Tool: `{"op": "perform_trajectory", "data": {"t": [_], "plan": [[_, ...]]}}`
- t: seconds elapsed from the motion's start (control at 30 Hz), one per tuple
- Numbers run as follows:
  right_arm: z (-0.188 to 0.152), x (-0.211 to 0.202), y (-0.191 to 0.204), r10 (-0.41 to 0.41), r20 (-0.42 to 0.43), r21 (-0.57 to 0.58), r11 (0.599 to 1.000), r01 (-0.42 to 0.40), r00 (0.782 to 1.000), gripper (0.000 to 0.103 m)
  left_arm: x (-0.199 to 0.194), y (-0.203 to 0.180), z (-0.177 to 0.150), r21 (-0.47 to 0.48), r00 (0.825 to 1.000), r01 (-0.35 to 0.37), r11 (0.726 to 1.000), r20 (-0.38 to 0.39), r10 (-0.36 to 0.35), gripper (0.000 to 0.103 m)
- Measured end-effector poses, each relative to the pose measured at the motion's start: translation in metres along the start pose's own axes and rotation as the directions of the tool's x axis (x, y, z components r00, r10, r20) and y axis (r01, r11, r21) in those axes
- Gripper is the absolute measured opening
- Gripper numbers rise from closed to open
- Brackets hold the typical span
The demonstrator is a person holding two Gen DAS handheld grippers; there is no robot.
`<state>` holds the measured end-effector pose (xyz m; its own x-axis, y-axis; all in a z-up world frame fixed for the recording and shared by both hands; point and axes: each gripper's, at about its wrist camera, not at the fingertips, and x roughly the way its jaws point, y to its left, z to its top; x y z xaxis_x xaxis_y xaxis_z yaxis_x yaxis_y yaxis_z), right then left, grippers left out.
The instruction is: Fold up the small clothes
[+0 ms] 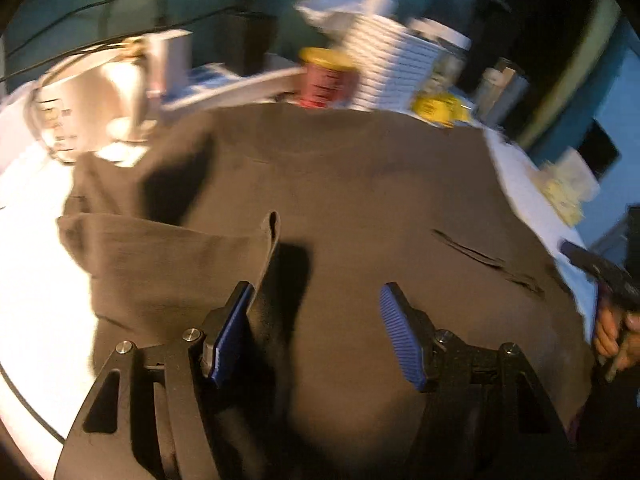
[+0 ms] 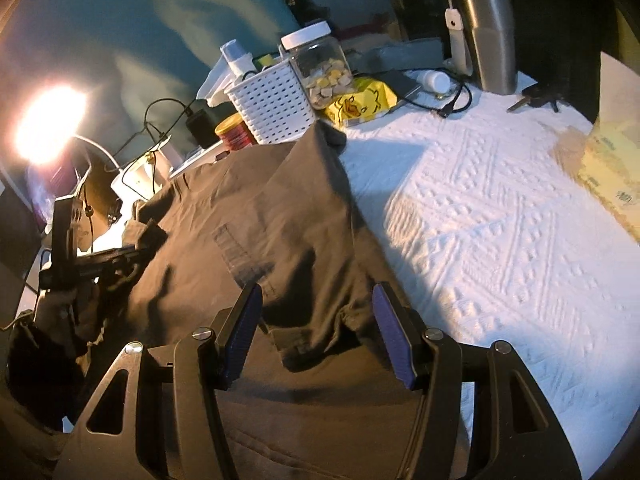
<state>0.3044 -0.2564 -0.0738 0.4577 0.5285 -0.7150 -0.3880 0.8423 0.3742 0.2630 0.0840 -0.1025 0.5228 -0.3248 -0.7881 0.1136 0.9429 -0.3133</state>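
A dark brown T-shirt point(image 1: 360, 184) lies spread on the white textured cloth point(image 2: 500, 208), its right side folded over onto the body point(image 2: 304, 208). My left gripper point(image 1: 316, 300) is open above the shirt's lower part; the left sleeve point(image 1: 168, 256) lies folded beside its left finger. My right gripper point(image 2: 318, 300) is open just above the folded edge near the hem. The left gripper shows in the right wrist view point(image 2: 120, 258) at the shirt's left sleeve. The right gripper's tip shows at the left wrist view's right edge point(image 1: 600, 270).
Along the back stand a white perforated basket point(image 2: 272, 104), a jar point(image 2: 320, 68) with a white lid, a red tin point(image 2: 234, 132), a yellow packet point(image 2: 360, 102), a steel tumbler point(image 2: 488, 36), cables, keys point(image 2: 536, 100) and a bright lamp point(image 2: 48, 124).
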Motion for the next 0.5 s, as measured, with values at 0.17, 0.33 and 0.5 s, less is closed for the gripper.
{"op": "perform_trajectory", "data": {"t": [0.17,0.33,0.5], "plan": [[0.003,-0.001,0.000,-0.015,0.007,-0.002,1.000,0.015,1.000,0.061,-0.009,-0.035,-0.019,0.070,0.997,0.070,0.995,-0.034,-0.068,0.065],[0.004,-0.006,0.006,-0.009,0.013,-0.021,1.000,0.010,1.000,0.061,-0.056,-0.031,-0.035,0.085,0.999,-0.042,0.995,0.038,0.039,0.065],[0.000,-0.003,0.011,-0.006,0.000,-0.027,1.000,0.006,1.000,0.061,-0.086,0.010,-0.047,0.014,0.982,-0.168,0.986,0.089,0.166,0.065]]}}
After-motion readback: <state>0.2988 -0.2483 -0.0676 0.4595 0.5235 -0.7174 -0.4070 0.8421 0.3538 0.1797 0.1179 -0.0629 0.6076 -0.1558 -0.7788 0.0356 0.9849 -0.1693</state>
